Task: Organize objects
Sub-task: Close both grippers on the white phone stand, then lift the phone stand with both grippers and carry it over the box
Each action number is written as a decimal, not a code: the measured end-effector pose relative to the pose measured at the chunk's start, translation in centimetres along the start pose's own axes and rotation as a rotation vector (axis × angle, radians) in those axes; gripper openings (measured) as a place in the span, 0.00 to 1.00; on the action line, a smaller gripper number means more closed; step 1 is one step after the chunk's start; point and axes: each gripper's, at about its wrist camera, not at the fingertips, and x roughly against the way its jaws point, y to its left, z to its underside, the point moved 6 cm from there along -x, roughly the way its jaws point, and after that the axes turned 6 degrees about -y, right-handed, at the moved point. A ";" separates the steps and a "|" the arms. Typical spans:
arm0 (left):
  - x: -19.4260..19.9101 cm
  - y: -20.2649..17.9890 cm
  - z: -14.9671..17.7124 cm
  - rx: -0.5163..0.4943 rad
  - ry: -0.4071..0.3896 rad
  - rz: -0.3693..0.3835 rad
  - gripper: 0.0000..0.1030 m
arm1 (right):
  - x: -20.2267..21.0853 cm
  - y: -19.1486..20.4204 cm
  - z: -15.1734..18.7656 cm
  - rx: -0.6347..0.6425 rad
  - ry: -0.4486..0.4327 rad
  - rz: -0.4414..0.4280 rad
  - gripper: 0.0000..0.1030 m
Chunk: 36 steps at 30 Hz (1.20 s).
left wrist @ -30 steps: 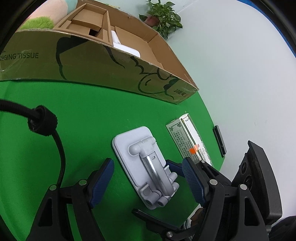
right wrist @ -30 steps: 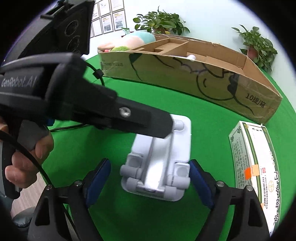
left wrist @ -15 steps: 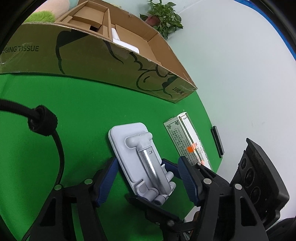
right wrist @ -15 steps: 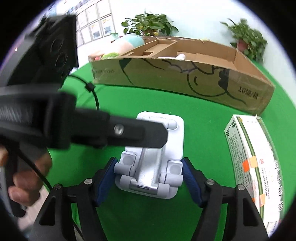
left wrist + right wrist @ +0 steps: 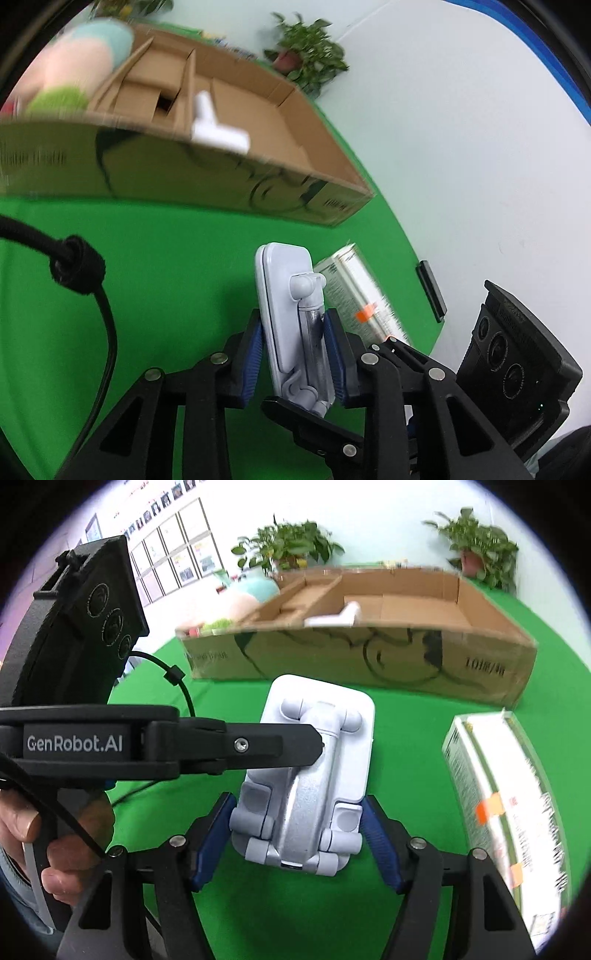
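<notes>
Both claws clamp phone stand (image 5: 314, 775): left claw (image 5: 293, 354) mid-body, right claw (image 5: 297, 834) at hinged end.

Both pairs of jaws, wide apart a second ago, are now closed on the white phone stand (image 5: 291, 321): the left gripper (image 5: 293, 354) across its thickness, the right gripper (image 5: 295, 840) across its hinged end. The stand, earlier flat on the green worktop (image 5: 166, 266), now rides tilted up off it.
</notes>
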 end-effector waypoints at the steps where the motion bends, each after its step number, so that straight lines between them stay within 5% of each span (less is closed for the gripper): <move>1: 0.3 -0.5 -0.4 -0.013 -0.010 -0.001 0.28 | 0.2 0.1 -0.6 0.003 -0.018 0.000 0.66; 17: 4.3 -6.9 -8.6 -0.183 -0.109 0.010 0.26 | 2.8 -0.9 -8.8 0.033 -0.196 0.041 0.65; 36: 0.4 -6.9 -19.9 -0.205 -0.092 -0.037 0.26 | -0.8 -4.2 -16.5 -0.003 -0.196 0.014 0.65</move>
